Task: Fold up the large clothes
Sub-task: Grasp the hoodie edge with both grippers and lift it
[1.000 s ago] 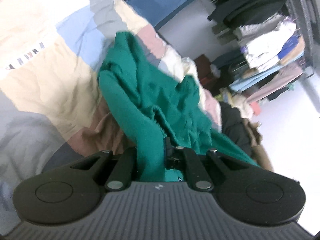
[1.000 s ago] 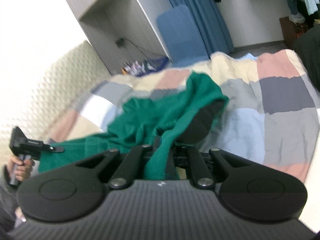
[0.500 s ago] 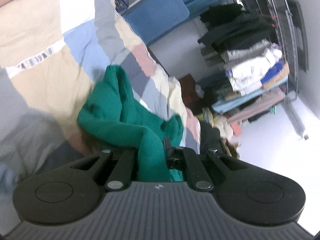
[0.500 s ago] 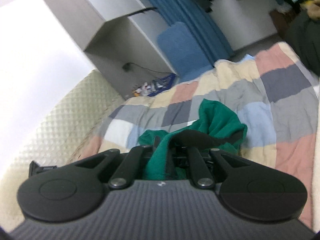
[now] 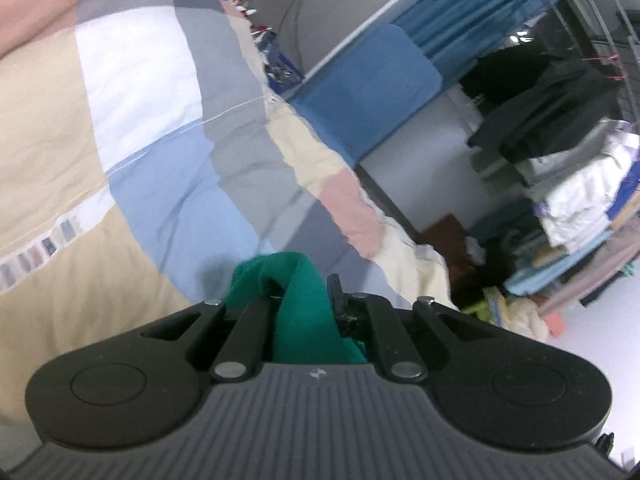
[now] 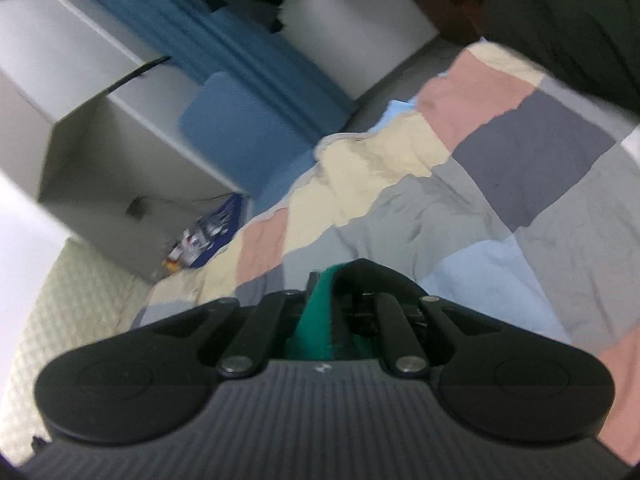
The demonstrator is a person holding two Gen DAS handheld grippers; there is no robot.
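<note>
Left gripper (image 5: 302,300): closed on a bunched fold of the green garment (image 5: 304,312); cloth filled the gap between the fingers and humped up just ahead of them.
Right gripper (image 6: 330,300): closed on a narrow band of the same green garment (image 6: 316,324); a dark flap arched over the tip.
Garment position: only the pinched parts showed; the rest was hidden below both tools, above the patchwork quilt (image 5: 168,184).
Quilt: pastel squares, wrinkled, also seen in the right wrist view (image 6: 500,208).
Background: blue curtain (image 6: 256,60), grey cabinet (image 6: 100,160), rack of stacked clothes (image 5: 572,184).
Image quality: blurred.
</note>
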